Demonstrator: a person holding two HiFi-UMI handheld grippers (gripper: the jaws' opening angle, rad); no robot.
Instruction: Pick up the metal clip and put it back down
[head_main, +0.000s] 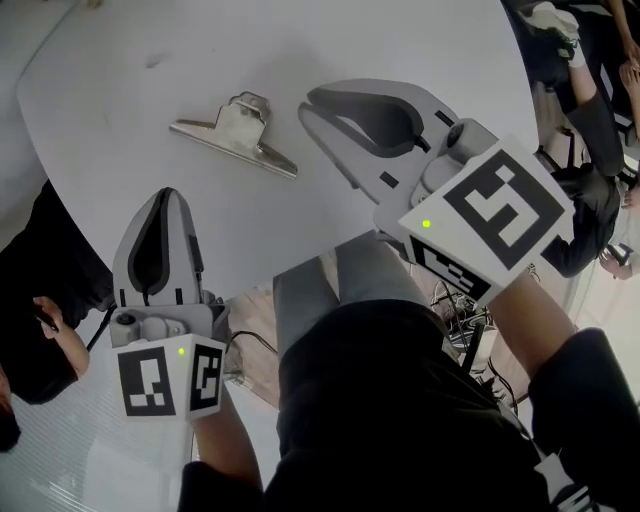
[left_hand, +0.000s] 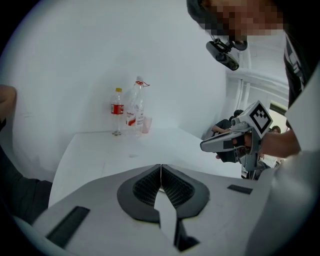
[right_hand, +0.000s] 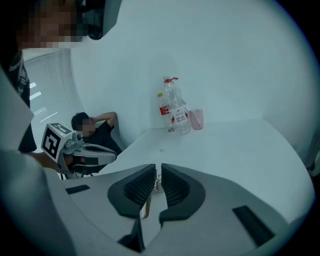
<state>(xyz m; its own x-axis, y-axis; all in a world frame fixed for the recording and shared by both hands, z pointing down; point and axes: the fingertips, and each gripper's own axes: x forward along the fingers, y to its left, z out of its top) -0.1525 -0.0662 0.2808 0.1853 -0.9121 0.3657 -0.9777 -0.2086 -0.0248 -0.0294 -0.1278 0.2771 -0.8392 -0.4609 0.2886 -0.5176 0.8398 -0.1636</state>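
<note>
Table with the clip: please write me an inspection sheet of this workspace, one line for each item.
Surface: white table, round edge.
Job's things: clip lies flat on the table, apart from both grippers.
Clutter: two bottles and a pink cup at the far edge.
Grippers: left gripper shut, empty; right gripper beside the clip, jaws slightly apart, empty.
Cables: a tangle low beyond the table edge.
Surroundings: white wall; seated person beside the table.

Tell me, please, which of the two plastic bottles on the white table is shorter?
The yellow-capped plastic bottle; the clear bottle beside it, nearer the pink cup, rises well above it.
</note>
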